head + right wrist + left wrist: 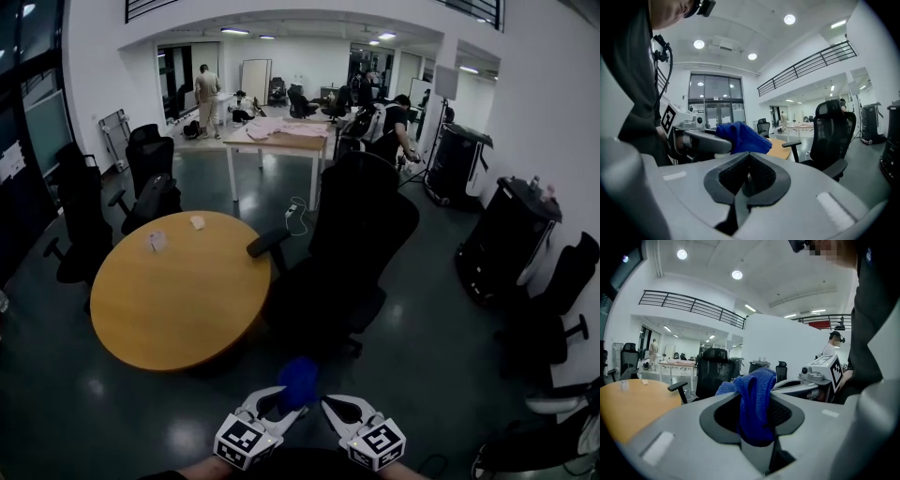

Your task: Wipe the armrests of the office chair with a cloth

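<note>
Our left gripper (279, 408) is pinching the blue cloth (755, 397) tight. The cloth sticks up out of its jaws in a soft bunch. Our right gripper (748, 174) is just beside it, on its right. Its jaws are pressed together with nothing in them. The black office chair (361, 234) stands in front of both grippers, well apart from them. One armrest (266, 245) sticks out toward the round table (178, 291), which is ahead of the left gripper, off to its left.

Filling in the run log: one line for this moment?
left gripper: shut on cloth | right gripper: shut, empty | chair: ahead, untouched | wiping: not started
</note>
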Demonstrator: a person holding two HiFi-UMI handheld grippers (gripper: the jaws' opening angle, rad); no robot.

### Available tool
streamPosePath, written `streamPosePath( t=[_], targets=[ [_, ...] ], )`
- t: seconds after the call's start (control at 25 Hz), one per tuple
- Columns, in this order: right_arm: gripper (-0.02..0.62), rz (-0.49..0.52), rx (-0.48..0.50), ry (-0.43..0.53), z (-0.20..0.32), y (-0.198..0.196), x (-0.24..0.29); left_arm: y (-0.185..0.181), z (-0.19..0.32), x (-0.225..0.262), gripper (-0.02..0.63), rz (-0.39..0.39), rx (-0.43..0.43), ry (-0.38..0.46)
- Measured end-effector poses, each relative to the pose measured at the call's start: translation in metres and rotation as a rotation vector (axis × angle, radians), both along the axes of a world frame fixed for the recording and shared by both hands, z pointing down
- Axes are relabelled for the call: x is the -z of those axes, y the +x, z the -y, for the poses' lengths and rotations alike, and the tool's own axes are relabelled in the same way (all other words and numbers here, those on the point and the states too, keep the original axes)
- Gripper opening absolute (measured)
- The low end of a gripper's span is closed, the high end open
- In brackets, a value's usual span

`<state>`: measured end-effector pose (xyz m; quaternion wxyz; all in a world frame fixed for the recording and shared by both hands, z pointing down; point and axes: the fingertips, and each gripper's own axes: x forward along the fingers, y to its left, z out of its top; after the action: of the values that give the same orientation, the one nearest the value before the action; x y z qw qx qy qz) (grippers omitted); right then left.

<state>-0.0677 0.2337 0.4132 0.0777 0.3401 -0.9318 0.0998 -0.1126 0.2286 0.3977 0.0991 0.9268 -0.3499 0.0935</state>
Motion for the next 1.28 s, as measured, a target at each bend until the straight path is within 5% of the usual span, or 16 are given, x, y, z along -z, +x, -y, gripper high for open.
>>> streamPosePath(
  t=[0.68, 1.28],
  targets=[
    [0.003, -0.057, -0.017, 0.036, -0.013, -0.035, -0.003, -0.027, -0.009, -0.002, 0.16, -0.035, -0.059, 0.031],
    [0.003, -0.043, 0.023, 0.031, -0.011, -0.052, -0.007, -0.043, -0.012, -0.005, 0.16, -0.03, -0.026, 0.025]
  ],
)
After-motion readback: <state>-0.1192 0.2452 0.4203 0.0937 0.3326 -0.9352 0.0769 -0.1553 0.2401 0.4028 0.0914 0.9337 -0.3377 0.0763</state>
